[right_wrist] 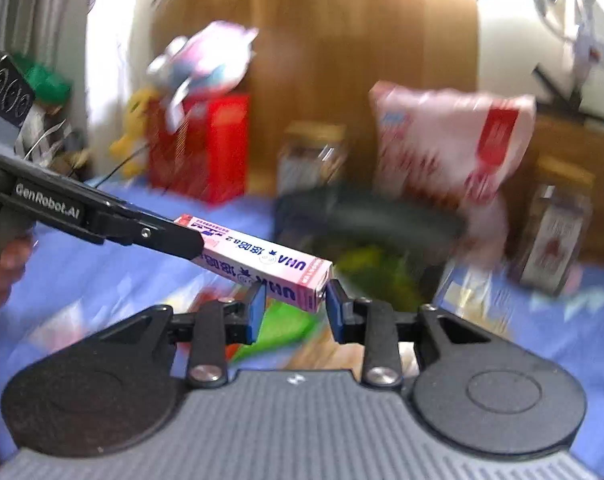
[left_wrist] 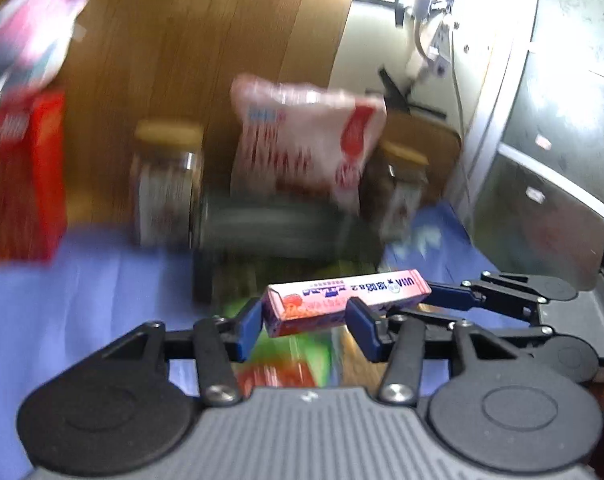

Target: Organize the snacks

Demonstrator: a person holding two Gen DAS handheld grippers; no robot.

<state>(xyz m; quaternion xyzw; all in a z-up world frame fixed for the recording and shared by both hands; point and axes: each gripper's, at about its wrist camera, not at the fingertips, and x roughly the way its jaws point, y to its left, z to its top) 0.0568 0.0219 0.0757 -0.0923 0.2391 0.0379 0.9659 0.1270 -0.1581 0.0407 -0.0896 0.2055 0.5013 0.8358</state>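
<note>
A long pink candy box (left_wrist: 344,300) is held in the air by both grippers, one at each end. My left gripper (left_wrist: 306,322) is shut on its left end; the right gripper's fingers (left_wrist: 458,294) reach in from the right. In the right wrist view the box (right_wrist: 261,264) runs from the left gripper's arm (right_wrist: 113,220) down to my right gripper (right_wrist: 295,307), whose blue pads clamp its near end. Below lies a dark basket (right_wrist: 366,220) with green packets (right_wrist: 366,272) inside.
On the blue cloth (left_wrist: 81,300) stand a red box (left_wrist: 29,176), two jars with tan lids (left_wrist: 167,184) (right_wrist: 558,232), and a white and red snack bag (left_wrist: 302,140) leaning on the basket. A wooden panel (left_wrist: 201,40) is behind. The background is motion blurred.
</note>
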